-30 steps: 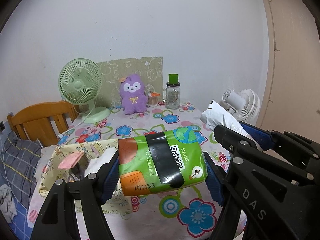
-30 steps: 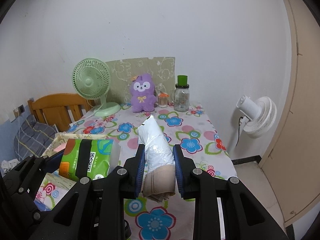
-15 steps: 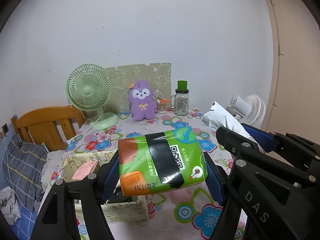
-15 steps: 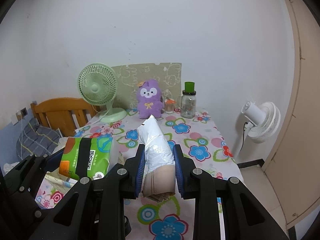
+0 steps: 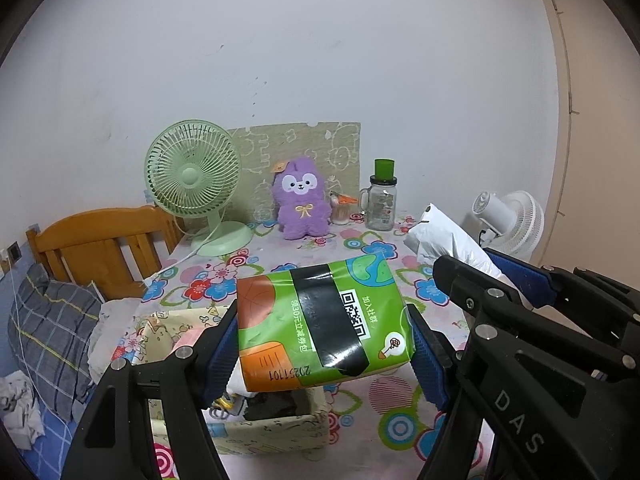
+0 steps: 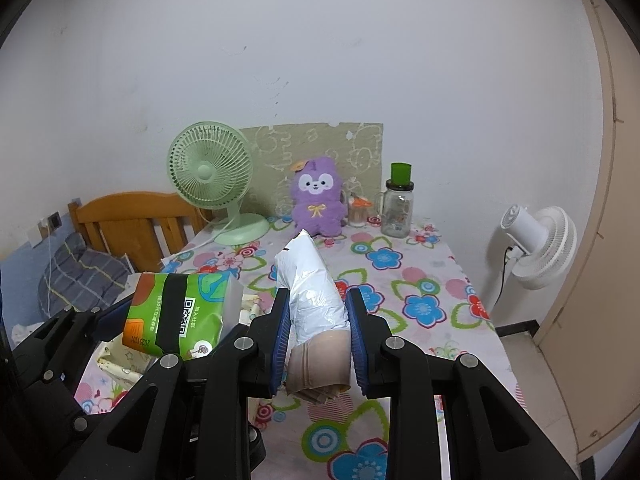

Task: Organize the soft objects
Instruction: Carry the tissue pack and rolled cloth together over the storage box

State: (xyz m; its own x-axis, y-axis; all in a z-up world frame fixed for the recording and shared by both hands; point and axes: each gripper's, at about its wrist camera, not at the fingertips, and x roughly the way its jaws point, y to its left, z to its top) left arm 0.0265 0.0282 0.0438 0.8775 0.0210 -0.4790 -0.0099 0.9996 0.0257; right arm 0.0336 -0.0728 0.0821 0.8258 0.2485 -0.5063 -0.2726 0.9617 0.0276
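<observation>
My left gripper [image 5: 322, 334] is shut on a green tissue pack [image 5: 320, 320] with a black band and QR code, held above a cream fabric storage box [image 5: 272, 434] at the table's near left. The pack also shows in the right wrist view [image 6: 176, 316]. My right gripper [image 6: 318, 328] is shut on a white plastic-wrapped roll [image 6: 310, 284] with a beige cloth end [image 6: 320, 364], held above the flowered tablecloth [image 6: 420, 280]. The roll shows in the left wrist view [image 5: 448, 236], right of the pack.
At the back of the table stand a green desk fan [image 5: 194, 176], a purple plush toy [image 5: 302, 202], a small cup [image 5: 342, 210] and a glass jar with a green lid [image 5: 382, 200]. A wooden bed frame [image 5: 96, 240] is left; a white fan [image 5: 510, 220] right.
Both grippers have risen and drawn back from the table with their loads still held. The storage box now sits lower in the left wrist view, under the tissue pack.
</observation>
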